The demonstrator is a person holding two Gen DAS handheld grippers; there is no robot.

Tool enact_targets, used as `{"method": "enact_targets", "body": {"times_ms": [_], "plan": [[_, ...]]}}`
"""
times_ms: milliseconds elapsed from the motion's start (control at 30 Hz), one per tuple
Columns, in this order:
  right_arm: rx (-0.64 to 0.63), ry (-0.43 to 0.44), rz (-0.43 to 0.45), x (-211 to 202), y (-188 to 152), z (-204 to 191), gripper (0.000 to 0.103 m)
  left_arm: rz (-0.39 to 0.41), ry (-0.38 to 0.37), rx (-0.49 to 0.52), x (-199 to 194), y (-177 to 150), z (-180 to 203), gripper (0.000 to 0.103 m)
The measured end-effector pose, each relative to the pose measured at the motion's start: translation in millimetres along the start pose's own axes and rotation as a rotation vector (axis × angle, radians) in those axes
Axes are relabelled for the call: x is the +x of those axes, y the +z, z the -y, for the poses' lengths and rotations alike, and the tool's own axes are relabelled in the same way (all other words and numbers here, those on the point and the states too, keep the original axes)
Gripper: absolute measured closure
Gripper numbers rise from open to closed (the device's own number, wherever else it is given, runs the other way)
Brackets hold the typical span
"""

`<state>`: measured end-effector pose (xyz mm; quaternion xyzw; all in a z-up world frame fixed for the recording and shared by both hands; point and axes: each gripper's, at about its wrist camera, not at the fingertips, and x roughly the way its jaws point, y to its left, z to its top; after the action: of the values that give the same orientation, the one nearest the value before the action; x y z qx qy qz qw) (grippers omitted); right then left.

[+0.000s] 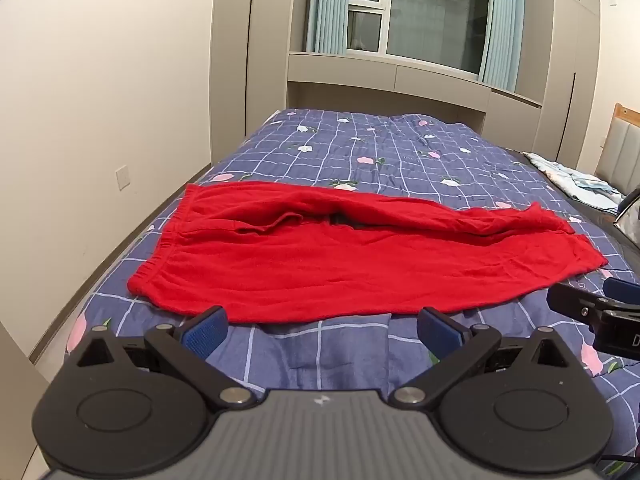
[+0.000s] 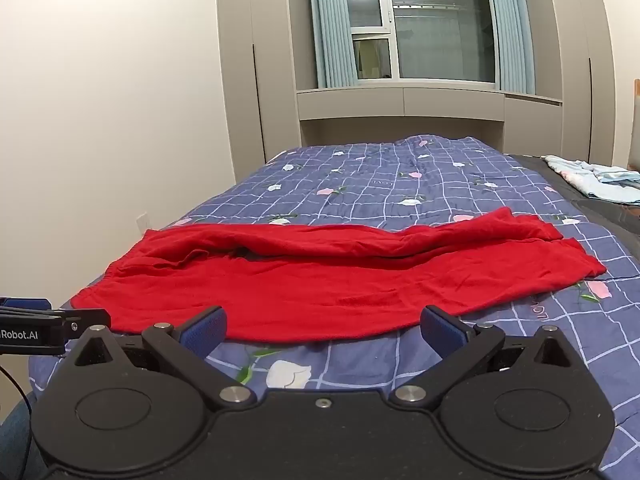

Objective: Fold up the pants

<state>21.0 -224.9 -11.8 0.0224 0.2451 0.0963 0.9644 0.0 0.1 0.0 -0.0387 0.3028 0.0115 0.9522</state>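
Red pants (image 1: pixel 340 256) lie spread sideways on a blue checked floral bedspread (image 1: pixel 400 152), waistband at the left and leg ends at the right, one leg folded over the other. My left gripper (image 1: pixel 320 330) hovers open just short of their near edge, nothing between its blue pads. The right gripper (image 1: pixel 588 308) shows at the right edge of the left wrist view. In the right wrist view the same pants (image 2: pixel 320 280) stretch across the bedspread (image 2: pixel 380 172), and my right gripper (image 2: pixel 322 330) stands open at their near hem. The left gripper (image 2: pixel 44 320) enters at the left edge.
A pale blue crumpled cloth (image 1: pixel 576 178) lies at the bed's far right, near a padded headboard (image 1: pixel 624 148). A white wall (image 1: pixel 100 120) runs along the left of the bed. Grey wardrobes and a curtained window (image 1: pixel 420 12) stand behind the bed.
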Motion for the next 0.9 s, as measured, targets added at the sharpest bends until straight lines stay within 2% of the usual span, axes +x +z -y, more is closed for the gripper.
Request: {"method": "enact_targets", "body": {"times_ms": [900], "plan": [[-0.003, 0.001, -0.007, 2.9, -3.5, -0.1, 0.0, -0.015, 0.0, -0.005, 6.3, -7.8, -0.7, 0.0]]}}
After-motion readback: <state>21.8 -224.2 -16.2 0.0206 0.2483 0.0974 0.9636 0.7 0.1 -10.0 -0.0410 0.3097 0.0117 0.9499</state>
